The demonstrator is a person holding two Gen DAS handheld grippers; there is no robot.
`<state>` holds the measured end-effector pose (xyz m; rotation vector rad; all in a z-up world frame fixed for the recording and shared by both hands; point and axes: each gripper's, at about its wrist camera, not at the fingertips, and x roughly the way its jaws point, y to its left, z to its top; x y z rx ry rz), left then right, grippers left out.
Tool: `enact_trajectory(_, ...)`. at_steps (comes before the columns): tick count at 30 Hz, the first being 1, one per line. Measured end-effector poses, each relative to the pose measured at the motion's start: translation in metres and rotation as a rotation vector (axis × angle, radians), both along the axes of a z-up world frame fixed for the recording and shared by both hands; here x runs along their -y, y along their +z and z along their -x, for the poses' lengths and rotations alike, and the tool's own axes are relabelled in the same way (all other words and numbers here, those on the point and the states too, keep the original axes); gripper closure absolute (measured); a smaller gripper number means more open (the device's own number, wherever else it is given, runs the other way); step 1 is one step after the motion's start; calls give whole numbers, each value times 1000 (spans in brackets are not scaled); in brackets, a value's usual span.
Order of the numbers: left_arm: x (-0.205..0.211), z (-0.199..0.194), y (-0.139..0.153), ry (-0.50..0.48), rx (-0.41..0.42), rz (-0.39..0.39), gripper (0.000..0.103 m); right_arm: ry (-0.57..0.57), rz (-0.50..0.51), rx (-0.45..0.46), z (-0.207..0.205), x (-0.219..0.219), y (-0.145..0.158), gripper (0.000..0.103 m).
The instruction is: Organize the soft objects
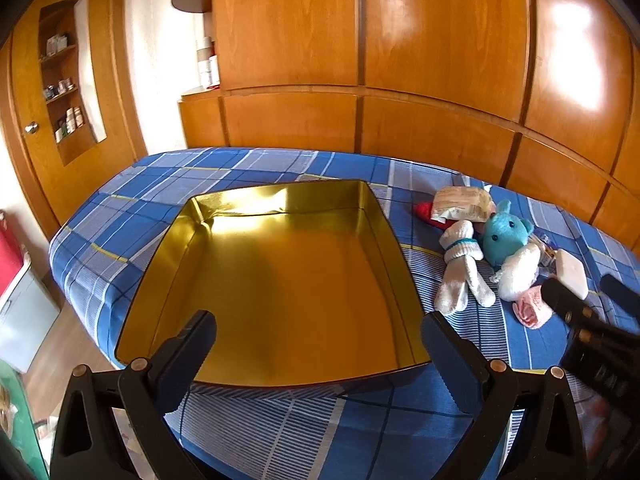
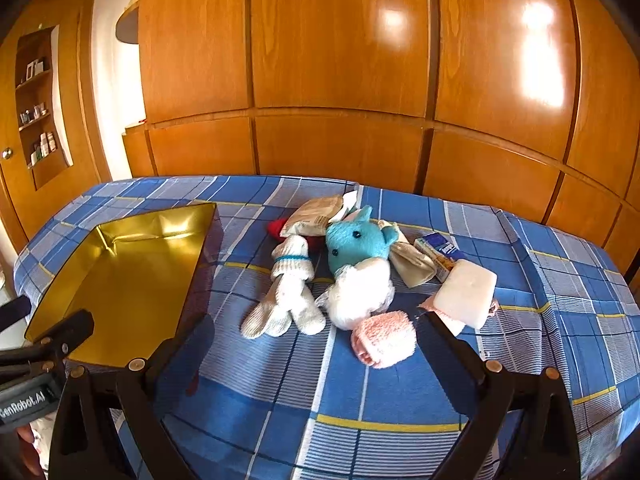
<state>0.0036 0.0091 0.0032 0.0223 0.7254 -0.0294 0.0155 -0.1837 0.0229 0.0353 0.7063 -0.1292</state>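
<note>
An empty gold-lined tin box sits on the blue plaid bed; it also shows in the right wrist view. My left gripper is open over its near rim. To the box's right lies a pile: white rolled socks, a teal and white plush toy, a pink rolled cloth, a white sponge block, a beige sock and a paper packet. My right gripper is open and empty, just short of the pink cloth. The right gripper's fingers show near the pink cloth.
A wooden wardrobe wall runs behind the bed. A red item and a small blue box lie in the pile. The bed's left edge drops to the floor. A door with shelves stands at the left.
</note>
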Motion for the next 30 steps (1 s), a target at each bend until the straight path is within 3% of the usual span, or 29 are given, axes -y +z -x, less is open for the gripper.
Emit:
enact_trajectory(6, 14, -3, 4, -145, -5, 55, 0, -28, -58, -6, -11, 38, 11, 0)
enact_trajectory(12, 36, -25, 5, -259, -106, 154, 0, -84, -151, -21, -27, 99, 20, 0)
enact_trajectory(15, 48, -40, 7, -284, -131, 145, 1, -127, -154, -23, -36, 133, 20, 0)
enact_trajectory(19, 58, -65, 12, -306, -177, 196, 1, -171, -134, -19, -44, 165, 12, 0)
enact_trajectory(24, 80, -109, 13, -324, -261, 252, 1, -220, -186, 6, -38, 190, -6, 0)
enact_trajectory(26, 90, -125, 12, -318, -279, 257, 1, -239, -211, -24, -39, 196, -14, 0)
enact_trajectory(30, 109, -168, 2, -302, -395, 357, 2, -257, -253, -3, -37, 204, -11, 0)
